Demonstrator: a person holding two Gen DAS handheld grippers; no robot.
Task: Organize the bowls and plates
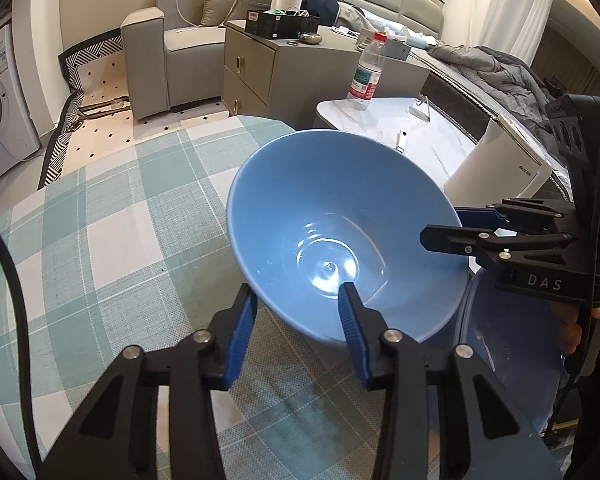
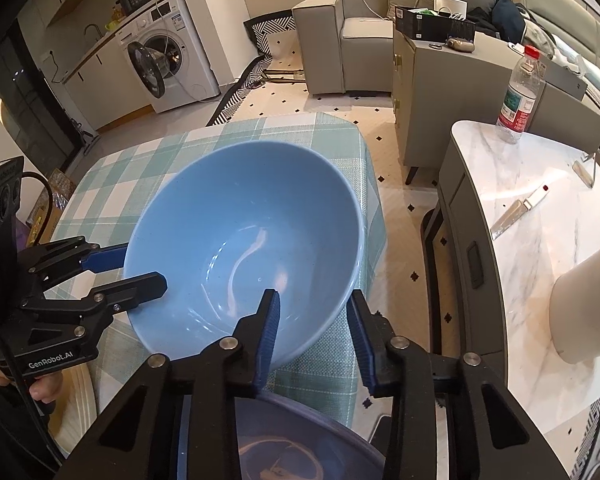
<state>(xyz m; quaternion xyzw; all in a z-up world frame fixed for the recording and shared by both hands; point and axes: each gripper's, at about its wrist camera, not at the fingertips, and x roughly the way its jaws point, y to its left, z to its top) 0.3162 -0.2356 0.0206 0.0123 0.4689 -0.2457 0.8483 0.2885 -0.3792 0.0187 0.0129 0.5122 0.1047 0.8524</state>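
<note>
A light blue bowl (image 1: 320,208) (image 2: 236,216) sits over the green-and-white plaid tablecloth (image 1: 112,220), with a gripper on each side of its rim. My left gripper (image 1: 298,304) straddles the near wall, one blue pad outside and one inside, closed on it. In the right wrist view the left gripper (image 2: 146,266) clasps the bowl's left rim. My right gripper (image 2: 314,304) has one finger inside the bowl and the other on its outer wall, shut on it. The right gripper (image 1: 440,224) shows at the bowl's right rim in the left wrist view.
A clear round dish with a blue rim (image 2: 300,444) (image 1: 508,344) lies just below the bowl at the table's edge. Beside it a marble side table (image 2: 520,184) carries a water bottle (image 2: 518,92), a knife (image 2: 516,212) and a white appliance (image 1: 500,164). A grey cabinet and a sofa stand behind.
</note>
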